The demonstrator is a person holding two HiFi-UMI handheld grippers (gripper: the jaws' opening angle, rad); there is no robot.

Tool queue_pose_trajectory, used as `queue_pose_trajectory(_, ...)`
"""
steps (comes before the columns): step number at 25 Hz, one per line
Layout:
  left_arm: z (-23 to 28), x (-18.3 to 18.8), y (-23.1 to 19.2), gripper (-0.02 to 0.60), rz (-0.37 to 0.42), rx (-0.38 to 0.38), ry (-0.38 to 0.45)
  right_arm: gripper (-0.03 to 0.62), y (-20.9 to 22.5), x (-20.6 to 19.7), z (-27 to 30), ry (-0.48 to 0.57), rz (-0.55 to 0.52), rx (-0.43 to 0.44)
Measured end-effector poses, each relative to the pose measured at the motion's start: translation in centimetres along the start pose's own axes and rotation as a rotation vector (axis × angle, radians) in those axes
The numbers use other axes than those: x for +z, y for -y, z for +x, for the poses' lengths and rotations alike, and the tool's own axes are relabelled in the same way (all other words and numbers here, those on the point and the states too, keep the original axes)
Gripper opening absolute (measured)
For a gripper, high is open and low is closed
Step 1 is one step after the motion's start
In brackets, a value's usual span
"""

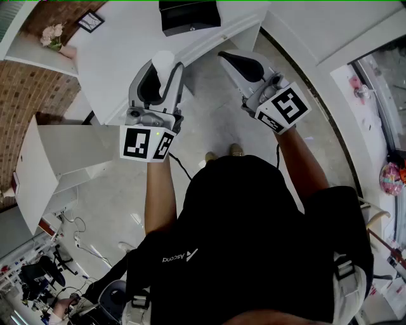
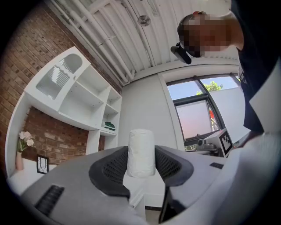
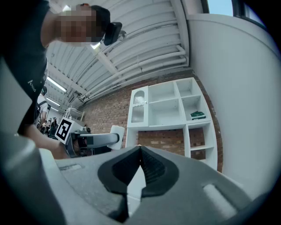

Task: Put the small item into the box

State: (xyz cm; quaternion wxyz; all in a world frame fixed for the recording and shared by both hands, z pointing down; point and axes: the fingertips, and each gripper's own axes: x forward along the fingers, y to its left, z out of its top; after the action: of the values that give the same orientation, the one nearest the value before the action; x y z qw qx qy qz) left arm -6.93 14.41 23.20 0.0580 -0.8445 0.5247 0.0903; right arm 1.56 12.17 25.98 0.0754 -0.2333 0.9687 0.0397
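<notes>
A small white roll [image 2: 141, 151] stands upright between the black pads of my left gripper [image 2: 141, 163], which is shut on it. In the head view the roll [image 1: 163, 61] sticks out past the left gripper [image 1: 166, 68], held over the near edge of the white table [image 1: 114, 57]. A black box [image 1: 189, 16] sits at the far side of that table, beyond both grippers. My right gripper [image 1: 224, 56] is shut with nothing in it; its pads meet in the right gripper view [image 3: 140, 150]. Both grippers tilt upward toward the ceiling. The left gripper [image 3: 103, 139] with the roll [image 3: 116, 132] also shows in the right gripper view.
A white shelving unit [image 3: 169, 110] hangs on a brick wall [image 2: 26, 66]. A vase of flowers [image 1: 52, 36] and a small picture frame [image 1: 90, 22] stand on a ledge at the far left. A white cabinet [image 1: 57, 159] is at my left, and windows [image 2: 197, 110] at the right.
</notes>
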Motion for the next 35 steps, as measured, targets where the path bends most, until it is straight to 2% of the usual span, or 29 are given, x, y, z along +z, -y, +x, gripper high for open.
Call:
queue_pose_trajectory(14, 1.5, -0.5, 1.0, 0.179, 0.003, 0.019, -0.005, 0.002, 1.5, 0.3, -0.8, 0.018, 0.014, 0.018)
queue_pose_trajectory(25, 4.7, -1.4, 1.4, 0.179, 0.043, 0.07, -0.014, 0.0, 4.9, 0.1, -2.4, 0.016, -0.001, 0.057)
queue_pose_trajectory(35, 7.1, -2.5, -0.8, 0.179, 0.047, 0.098, -0.04, 0.002, 8.1, -0.2, -0.8, 0.026, 0.006, 0.064)
